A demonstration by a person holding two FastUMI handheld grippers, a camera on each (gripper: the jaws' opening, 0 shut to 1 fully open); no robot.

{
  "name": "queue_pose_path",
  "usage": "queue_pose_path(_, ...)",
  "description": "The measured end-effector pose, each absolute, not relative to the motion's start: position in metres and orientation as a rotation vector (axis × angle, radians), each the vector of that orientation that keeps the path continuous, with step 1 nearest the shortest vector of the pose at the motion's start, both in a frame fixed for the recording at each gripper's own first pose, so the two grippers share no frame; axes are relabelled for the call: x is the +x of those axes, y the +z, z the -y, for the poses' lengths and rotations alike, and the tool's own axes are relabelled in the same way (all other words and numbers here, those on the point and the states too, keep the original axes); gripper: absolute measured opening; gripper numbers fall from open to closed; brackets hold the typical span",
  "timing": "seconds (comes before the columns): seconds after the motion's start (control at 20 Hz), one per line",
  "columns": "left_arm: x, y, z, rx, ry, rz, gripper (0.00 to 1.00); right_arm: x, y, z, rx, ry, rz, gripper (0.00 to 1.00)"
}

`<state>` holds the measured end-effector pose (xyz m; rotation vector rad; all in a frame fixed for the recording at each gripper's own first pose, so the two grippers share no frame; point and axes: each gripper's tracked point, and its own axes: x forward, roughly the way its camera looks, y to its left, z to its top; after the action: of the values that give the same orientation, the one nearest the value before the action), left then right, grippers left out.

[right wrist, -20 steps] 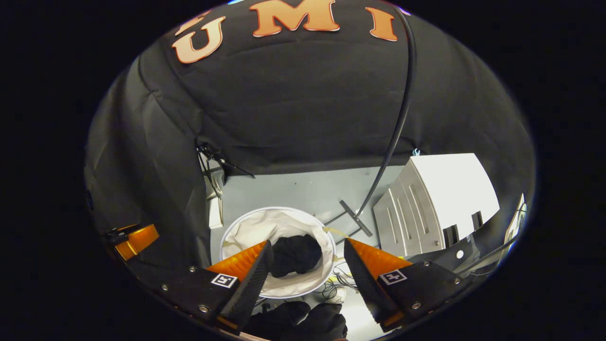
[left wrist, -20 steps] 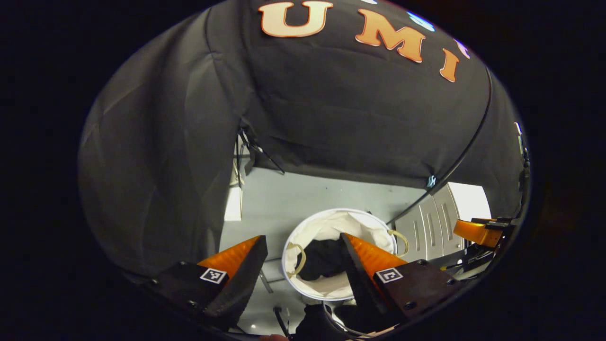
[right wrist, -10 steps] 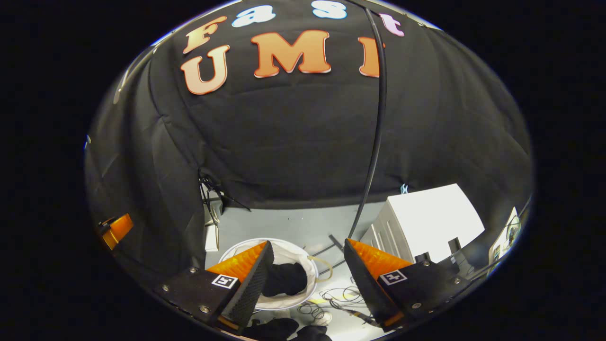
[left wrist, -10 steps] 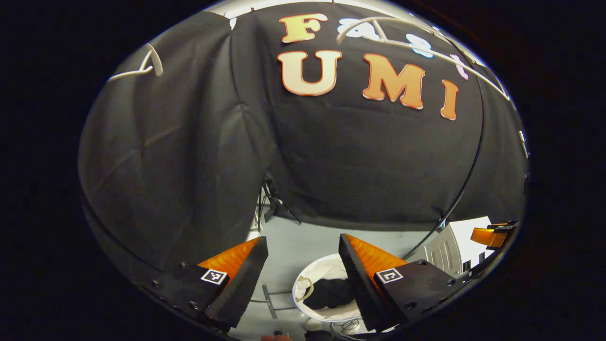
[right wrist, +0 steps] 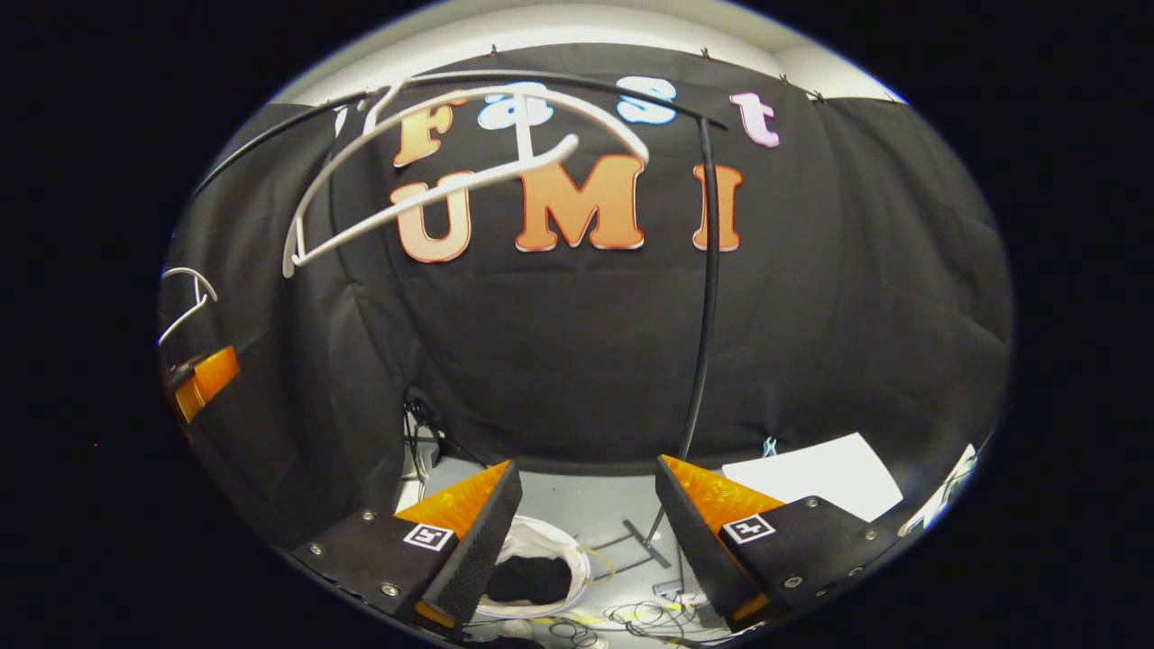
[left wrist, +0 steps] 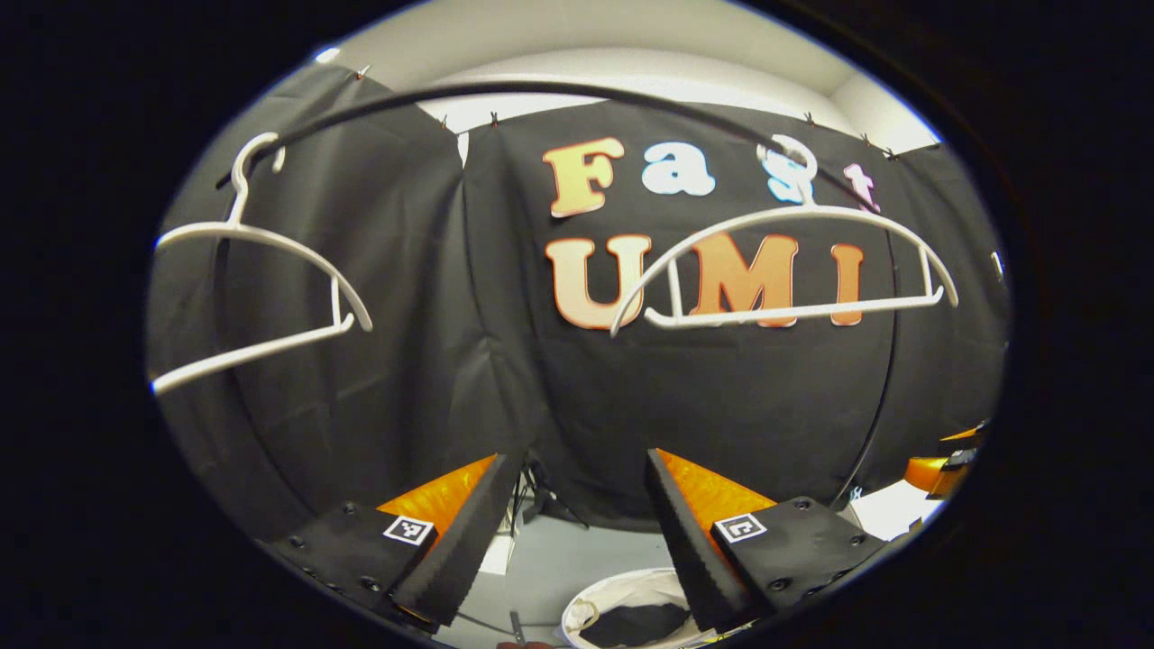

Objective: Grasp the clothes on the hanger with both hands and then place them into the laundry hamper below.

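Note:
Two bare white hangers hang from the black rail: one [left wrist: 261,279] at the left and one [left wrist: 784,261] at the right of the left gripper view. The nearer hanger [right wrist: 451,180] is at the upper left of the right gripper view. Far below, the white laundry hamper [left wrist: 622,588] [right wrist: 550,545] holds a heap of dark clothes [left wrist: 636,625] [right wrist: 532,580]. My left gripper [left wrist: 577,460] is open and holds nothing, raised toward the booth wall. The right gripper [right wrist: 588,464] is open too, with nothing between its fingers. Each gripper glimpses the other at its view's edge: right [left wrist: 942,464], left [right wrist: 203,383].
The rack's black upright pole [right wrist: 708,297] runs down to a foot on the grey floor. A white cabinet [right wrist: 811,473] stands at the lower right. Loose cables [right wrist: 631,617] lie on the floor near the hamper.
Both grippers have swung up from over the hamper to face the wall and the rail. The hangers have come into view; the hamper has slid to the bottom edge. Both stay open.

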<state>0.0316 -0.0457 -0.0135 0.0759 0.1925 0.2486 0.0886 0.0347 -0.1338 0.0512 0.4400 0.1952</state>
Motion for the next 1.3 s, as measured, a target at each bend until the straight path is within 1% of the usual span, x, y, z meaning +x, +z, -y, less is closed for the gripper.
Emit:
queue_pose_path(0.05, 0.03, -0.001, 0.049, 0.071, 0.249, -0.161, 0.98, 0.086, -0.124, -0.031, 0.057, 0.198, -0.413, 0.93)
queue_pose_path(0.1, 0.03, 0.011, 0.054, 0.066, 0.245, -0.134, 0.95, 0.082, -0.114, -0.028, 0.063, 0.197, -0.385, 0.93)
queue_pose_path(0.15, 0.027, 0.021, 0.06, 0.06, 0.239, -0.11, 0.97, 0.079, -0.104, -0.024, 0.066, 0.195, -0.362, 0.93)
queue_pose_path(0.25, 0.019, 0.037, 0.071, 0.054, 0.231, -0.087, 0.97, 0.077, -0.084, -0.012, 0.063, 0.191, -0.31, 0.93)
queue_pose_path(0.45, 0.01, 0.047, 0.083, 0.046, 0.246, -0.058, 0.96, 0.071, -0.052, 0.002, 0.055, 0.206, -0.219, 0.93)
queue_pose_path(0.5, 0.007, 0.051, 0.084, 0.051, 0.254, -0.05, 0.95, 0.067, -0.045, 0.007, 0.051, 0.206, -0.197, 1.0)
queue_pose_path(0.6, -0.001, 0.059, 0.083, 0.064, 0.286, -0.028, 0.95, 0.063, -0.031, 0.018, 0.041, 0.198, -0.158, 1.0)
queue_pose_path(1.05, -0.028, 0.095, 0.083, 0.08, 0.312, 0.029, 0.94, 0.053, 0.011, 0.024, 0.049, 0.222, -0.068, 1.0)
queue_pose_path(1.1, -0.028, 0.097, 0.081, 0.088, 0.313, 0.03, 0.94, 0.052, 0.016, 0.024, 0.056, 0.22, -0.063, 0.84)
queue_pose_path(1.25, -0.025, 0.097, 0.077, 0.093, 0.312, 0.03, 0.94, 0.054, 0.03, 0.019, 0.058, 0.22, -0.041, 0.84)
queue_pose_path(1.3, -0.023, 0.097, 0.074, 0.092, 0.309, 0.029, 0.94, 0.055, 0.035, 0.017, 0.055, 0.215, -0.028, 1.0)
